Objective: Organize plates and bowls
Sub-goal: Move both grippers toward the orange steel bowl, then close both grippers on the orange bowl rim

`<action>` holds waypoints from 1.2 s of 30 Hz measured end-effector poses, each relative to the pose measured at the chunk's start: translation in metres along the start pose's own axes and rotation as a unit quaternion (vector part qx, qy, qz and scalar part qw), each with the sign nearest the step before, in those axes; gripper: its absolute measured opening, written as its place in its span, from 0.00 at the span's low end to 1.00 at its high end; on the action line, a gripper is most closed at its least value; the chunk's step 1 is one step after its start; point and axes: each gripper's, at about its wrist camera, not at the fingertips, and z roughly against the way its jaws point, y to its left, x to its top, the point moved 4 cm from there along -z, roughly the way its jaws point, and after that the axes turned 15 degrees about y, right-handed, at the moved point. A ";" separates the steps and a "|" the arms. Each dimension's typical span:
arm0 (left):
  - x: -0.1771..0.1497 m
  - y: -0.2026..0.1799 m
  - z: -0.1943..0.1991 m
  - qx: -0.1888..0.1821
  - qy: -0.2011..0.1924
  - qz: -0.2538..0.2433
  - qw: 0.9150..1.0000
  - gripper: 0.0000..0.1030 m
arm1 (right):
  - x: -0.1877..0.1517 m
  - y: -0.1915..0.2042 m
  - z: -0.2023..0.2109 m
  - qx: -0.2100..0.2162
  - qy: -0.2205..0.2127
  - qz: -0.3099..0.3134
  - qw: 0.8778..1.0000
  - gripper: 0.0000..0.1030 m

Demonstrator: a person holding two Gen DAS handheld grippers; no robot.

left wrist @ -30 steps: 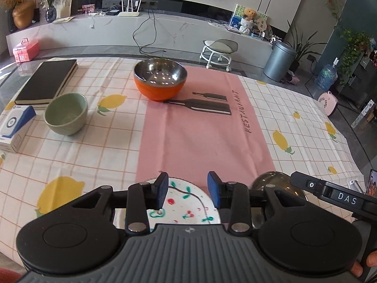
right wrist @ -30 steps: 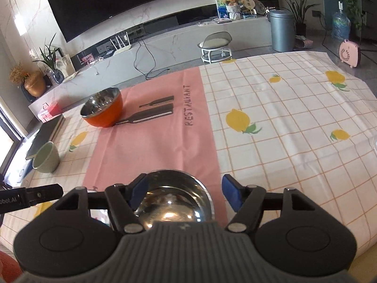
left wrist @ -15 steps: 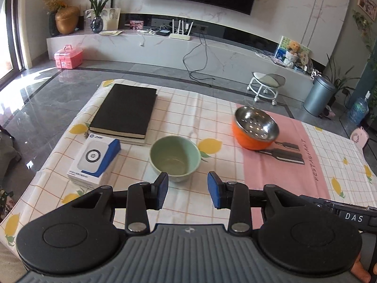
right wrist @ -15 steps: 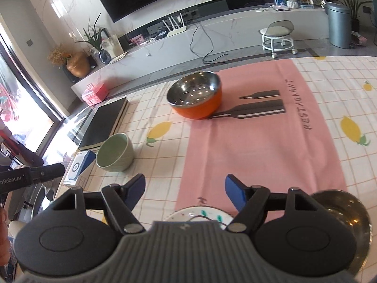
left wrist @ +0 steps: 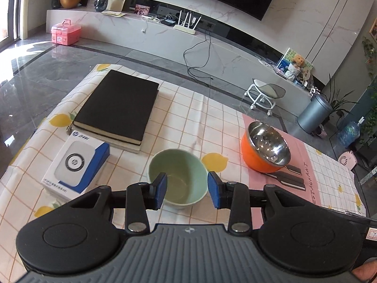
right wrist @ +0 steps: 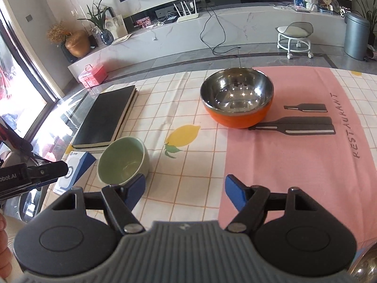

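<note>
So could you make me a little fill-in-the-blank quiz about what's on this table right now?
1. The green bowl stands between the white and blue box and the ____ bowl with a shiny steel inside.
2. The black notebook lies ____, on top of another book.
3. The orange bowl sits partly on the ____ cloth printed with RESTAURANT.
4. The left gripper hangs with open jaws just in front of the ____ bowl.

Missing words: orange; closed; pink; green
</note>
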 end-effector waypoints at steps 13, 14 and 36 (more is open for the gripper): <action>0.044 -0.082 -0.069 -0.066 0.003 -0.045 0.997 0.60 | 0.073 -0.068 -0.016 -0.099 -0.031 -0.052 0.993 0.72; 0.046 -0.086 -0.077 -0.070 0.004 -0.039 0.997 0.60 | 0.079 -0.073 -0.020 -0.101 -0.030 -0.059 0.993 0.72; 0.065 -0.094 -0.170 -0.035 0.051 0.022 0.998 0.48 | 0.116 -0.111 -0.091 -0.044 0.039 -0.112 0.992 0.17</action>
